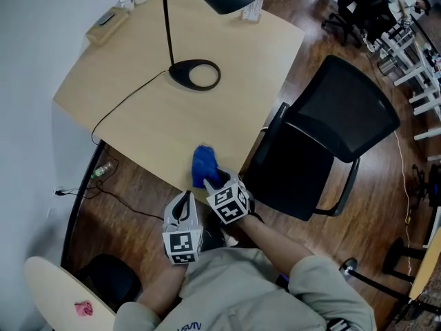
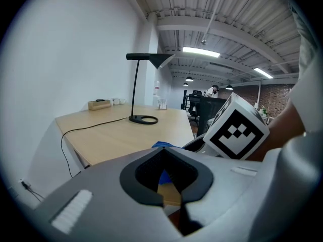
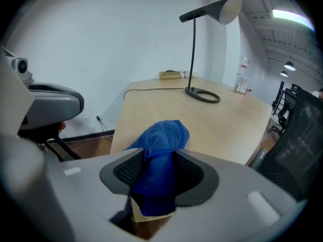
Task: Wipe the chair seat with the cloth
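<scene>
- Right gripper view: my right gripper (image 3: 159, 158) has its fingers spread, with the blue cloth (image 3: 162, 132) bunched up between them.
- The cloth sits at the table's (image 1: 151, 123) near edge, near the black chair seat (image 1: 296, 174).
- My left gripper (image 2: 162, 153) has its fingers pressed together on nothing, just beside the right one.

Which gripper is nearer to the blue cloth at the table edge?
Right. The right gripper has the blue cloth between its open jaws, at the near edge of the table. The left gripper sits beside it, jaws together, short of the cloth.
</scene>
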{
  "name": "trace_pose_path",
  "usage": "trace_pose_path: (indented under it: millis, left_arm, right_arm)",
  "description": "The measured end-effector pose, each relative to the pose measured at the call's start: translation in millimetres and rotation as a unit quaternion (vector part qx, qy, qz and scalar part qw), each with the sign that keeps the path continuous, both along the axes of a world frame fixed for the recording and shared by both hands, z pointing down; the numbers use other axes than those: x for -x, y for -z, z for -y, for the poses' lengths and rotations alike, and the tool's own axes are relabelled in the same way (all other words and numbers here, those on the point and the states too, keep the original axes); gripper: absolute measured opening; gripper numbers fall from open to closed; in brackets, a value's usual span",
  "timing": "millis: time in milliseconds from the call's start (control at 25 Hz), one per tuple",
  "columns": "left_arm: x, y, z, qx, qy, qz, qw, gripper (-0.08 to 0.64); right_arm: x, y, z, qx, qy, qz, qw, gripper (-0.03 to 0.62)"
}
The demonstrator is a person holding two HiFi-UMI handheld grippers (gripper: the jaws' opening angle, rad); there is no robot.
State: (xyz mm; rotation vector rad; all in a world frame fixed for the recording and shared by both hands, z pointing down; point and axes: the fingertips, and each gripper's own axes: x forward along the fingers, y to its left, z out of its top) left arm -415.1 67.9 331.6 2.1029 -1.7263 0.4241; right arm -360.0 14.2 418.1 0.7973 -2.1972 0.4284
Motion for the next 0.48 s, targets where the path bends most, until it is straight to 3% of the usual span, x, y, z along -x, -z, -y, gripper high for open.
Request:
trace_pose_path:
  millis: [280, 480]
  left_arm:
    - [-47, 24, 8, -0.026, -0.078, -0.026, 0.9963, 0.009]
    - [-92, 58, 12, -0.057, -0.127, -0.038, 0.9895, 0.006]
  right_arm:
    - [-38, 60, -32, -0.032, -0.013, 0.034, 0.999, 0.168]
    - [-102, 115, -47, -0.097, -0.092, 0.068, 0.989, 0.015]
